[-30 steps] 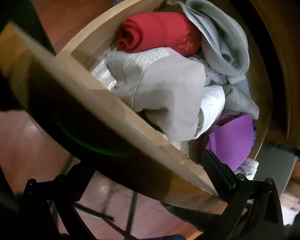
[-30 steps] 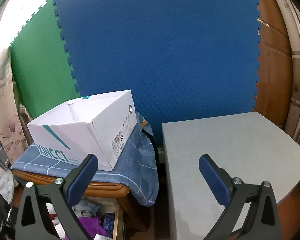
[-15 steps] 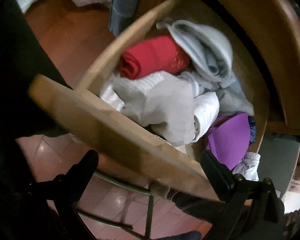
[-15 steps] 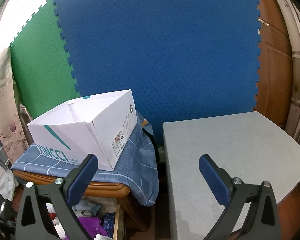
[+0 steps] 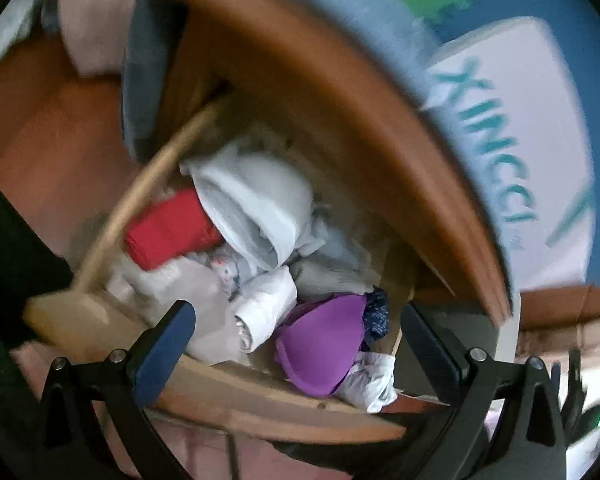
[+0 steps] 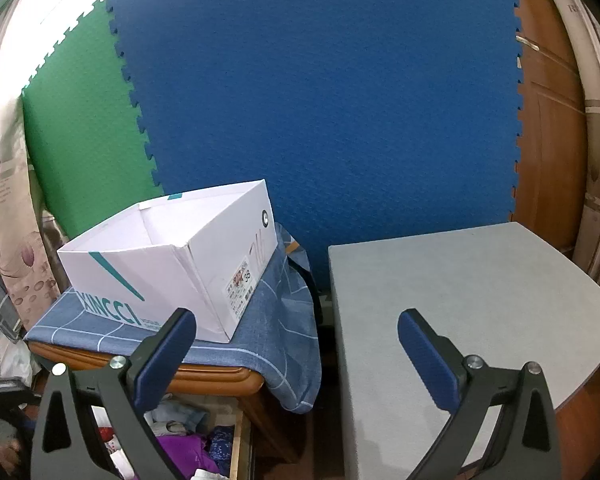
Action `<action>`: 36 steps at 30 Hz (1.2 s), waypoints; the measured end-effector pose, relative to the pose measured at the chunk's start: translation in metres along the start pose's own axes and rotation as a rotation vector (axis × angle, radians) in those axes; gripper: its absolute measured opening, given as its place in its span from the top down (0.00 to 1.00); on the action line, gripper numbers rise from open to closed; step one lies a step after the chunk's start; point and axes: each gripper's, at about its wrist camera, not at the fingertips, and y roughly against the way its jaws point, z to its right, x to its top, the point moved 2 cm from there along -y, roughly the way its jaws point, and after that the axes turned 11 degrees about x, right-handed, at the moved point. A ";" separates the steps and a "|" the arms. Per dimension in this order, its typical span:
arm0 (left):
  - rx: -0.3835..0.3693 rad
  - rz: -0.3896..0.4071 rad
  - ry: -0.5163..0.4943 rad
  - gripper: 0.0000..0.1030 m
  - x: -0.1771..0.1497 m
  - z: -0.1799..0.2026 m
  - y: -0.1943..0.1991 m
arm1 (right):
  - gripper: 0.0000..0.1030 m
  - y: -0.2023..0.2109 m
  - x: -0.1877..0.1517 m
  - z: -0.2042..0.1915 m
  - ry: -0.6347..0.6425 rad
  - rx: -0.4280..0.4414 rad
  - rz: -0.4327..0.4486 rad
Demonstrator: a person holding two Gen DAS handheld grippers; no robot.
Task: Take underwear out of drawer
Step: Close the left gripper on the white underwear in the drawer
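The wooden drawer [image 5: 112, 216] is pulled open and packed with underwear. A purple bra [image 5: 320, 352] lies at its near right, a red roll [image 5: 168, 228] at the left, a pale grey garment [image 5: 256, 204] and a white roll [image 5: 264, 308] in the middle. My left gripper [image 5: 296, 344] is open and empty, just above the drawer's front edge, over the white roll and purple bra. My right gripper [image 6: 296, 352] is open and empty, held high. The drawer corner with the purple bra [image 6: 184, 452] shows at that view's bottom left.
A white XINCCI shoebox [image 6: 172, 264] stands open on a blue checked cloth [image 6: 276, 320] over the wooden cabinet [image 6: 204, 376]. A grey tabletop [image 6: 460, 312] stands to the right. Blue and green foam mats [image 6: 300, 100] cover the wall. A wooden door [image 6: 548, 120] is far right.
My left gripper has swung up and forward from below the drawer front to above it, facing into the drawer. The right gripper has not moved.
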 end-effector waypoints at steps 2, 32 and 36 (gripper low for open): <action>-0.030 -0.031 0.067 0.02 0.003 0.000 -0.018 | 0.00 0.000 0.000 0.002 -0.010 0.005 0.002; -0.104 -0.026 0.200 0.95 0.023 -0.024 -0.076 | 0.00 0.000 -0.001 0.007 -0.040 0.039 0.003; -0.071 0.012 0.121 0.95 0.016 -0.015 -0.053 | 0.00 -0.001 -0.002 0.008 -0.047 0.034 -0.006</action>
